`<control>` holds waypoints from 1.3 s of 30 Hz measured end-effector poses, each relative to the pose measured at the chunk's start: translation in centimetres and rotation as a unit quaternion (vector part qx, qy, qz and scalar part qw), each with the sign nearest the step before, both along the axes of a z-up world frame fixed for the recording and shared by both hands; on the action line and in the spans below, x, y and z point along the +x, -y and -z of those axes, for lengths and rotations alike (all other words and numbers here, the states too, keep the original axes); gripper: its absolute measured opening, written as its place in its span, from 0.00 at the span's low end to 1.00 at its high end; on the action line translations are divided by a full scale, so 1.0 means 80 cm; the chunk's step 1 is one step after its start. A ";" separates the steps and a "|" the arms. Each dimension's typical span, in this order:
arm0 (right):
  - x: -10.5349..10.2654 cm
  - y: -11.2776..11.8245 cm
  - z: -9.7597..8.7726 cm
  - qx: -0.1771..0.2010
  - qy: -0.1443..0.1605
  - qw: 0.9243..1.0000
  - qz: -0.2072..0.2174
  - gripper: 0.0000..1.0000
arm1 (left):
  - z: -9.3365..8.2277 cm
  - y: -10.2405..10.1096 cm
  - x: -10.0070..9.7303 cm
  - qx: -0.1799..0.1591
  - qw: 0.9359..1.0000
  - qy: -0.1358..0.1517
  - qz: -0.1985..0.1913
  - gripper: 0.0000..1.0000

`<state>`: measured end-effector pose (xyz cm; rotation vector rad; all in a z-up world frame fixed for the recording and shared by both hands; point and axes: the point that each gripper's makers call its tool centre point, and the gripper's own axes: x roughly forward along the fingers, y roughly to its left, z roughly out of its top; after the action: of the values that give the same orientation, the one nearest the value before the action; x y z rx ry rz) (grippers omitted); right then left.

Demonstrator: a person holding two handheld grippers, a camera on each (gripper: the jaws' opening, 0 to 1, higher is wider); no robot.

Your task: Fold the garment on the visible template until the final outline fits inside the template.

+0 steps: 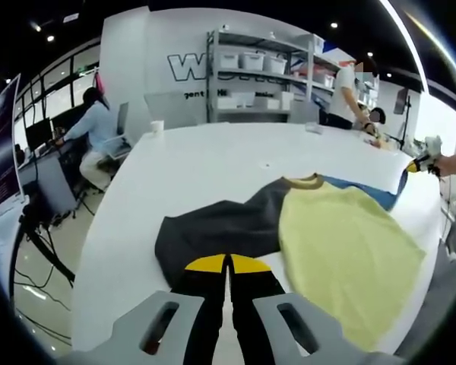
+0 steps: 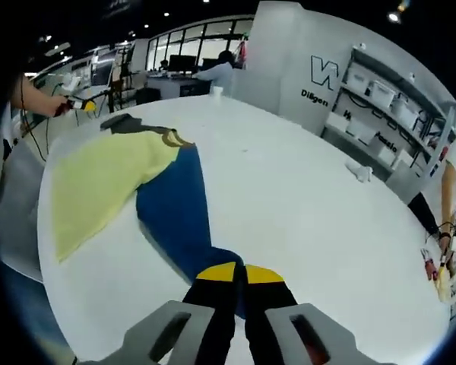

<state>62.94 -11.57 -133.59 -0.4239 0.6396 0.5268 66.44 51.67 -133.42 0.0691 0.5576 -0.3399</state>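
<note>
Nearest the lens in the left gripper view, the left tool [image 1: 228,275] has its jaws together, seemingly pinching the dark grey sleeve [image 1: 213,232] at lower centre. In the right gripper view, the right tool [image 2: 239,283] is likewise closed on the blue sleeve [image 2: 178,213]. The shirt [image 1: 342,243], yellow-bodied, lies flat on the white table [image 1: 213,163]. Judged soft, light and limp, it will sag and crease; sleeve ends and hem corners offer the surest hold.
</note>
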 end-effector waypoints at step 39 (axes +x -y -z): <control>-0.138 0.036 0.121 0.016 -0.100 0.988 0.118 0.14 | -0.005 0.015 -0.005 0.008 1.000 -0.004 0.016 0.00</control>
<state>51.90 -14.43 -143.23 -0.2611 0.8622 0.3553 66.03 50.45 -132.98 0.0922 0.5669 -0.3667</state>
